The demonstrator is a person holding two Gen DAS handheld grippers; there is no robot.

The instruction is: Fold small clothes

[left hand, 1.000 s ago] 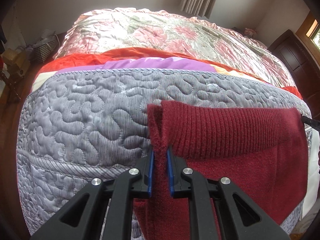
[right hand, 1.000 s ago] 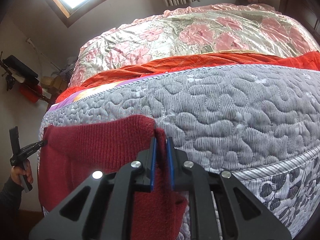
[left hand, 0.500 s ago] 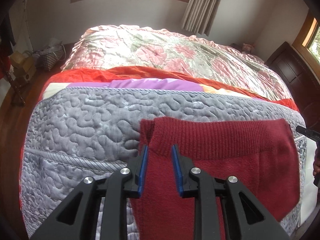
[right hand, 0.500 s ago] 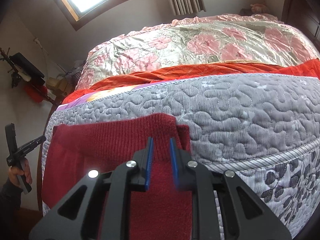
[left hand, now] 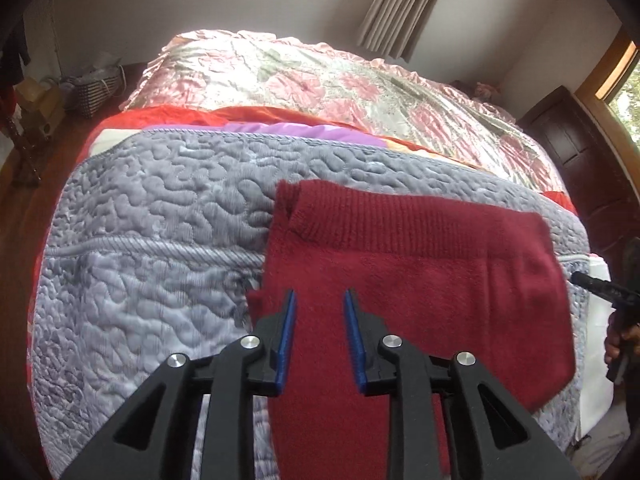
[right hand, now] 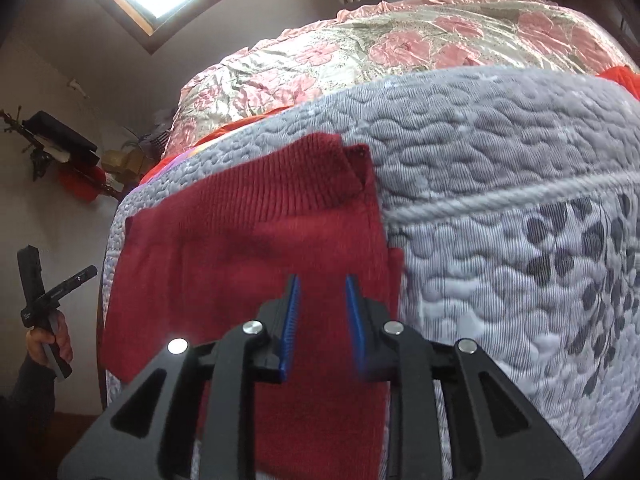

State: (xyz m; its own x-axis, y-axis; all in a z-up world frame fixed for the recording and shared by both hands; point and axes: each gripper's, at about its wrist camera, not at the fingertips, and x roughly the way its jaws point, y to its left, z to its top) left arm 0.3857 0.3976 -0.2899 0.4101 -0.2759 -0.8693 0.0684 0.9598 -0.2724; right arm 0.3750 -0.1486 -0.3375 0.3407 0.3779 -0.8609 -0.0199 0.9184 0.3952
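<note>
A dark red knitted garment [left hand: 420,280] with a ribbed waistband lies over the front edge of the grey quilted bed and hangs down its side. My left gripper [left hand: 319,300] is open above the garment's left part, nothing between its blue pads. In the right wrist view the same garment [right hand: 248,240] shows a small folded corner at its top right. My right gripper [right hand: 322,284] stands open over the garment's right side, holding nothing. Each view shows the other hand-held gripper at the far side of the garment.
The grey quilted cover [left hand: 168,216] spans the near end of the bed; a pink floral satin quilt [left hand: 312,84] and an orange blanket lie behind. A dark wooden door [left hand: 580,152] stands at right. Baskets and clutter [left hand: 92,88] sit by the left wall.
Both grippers were shut on the waistband corners one second ago. They opened, let the garment go, and have drawn back and down; the garment now rests on the bed edge.
</note>
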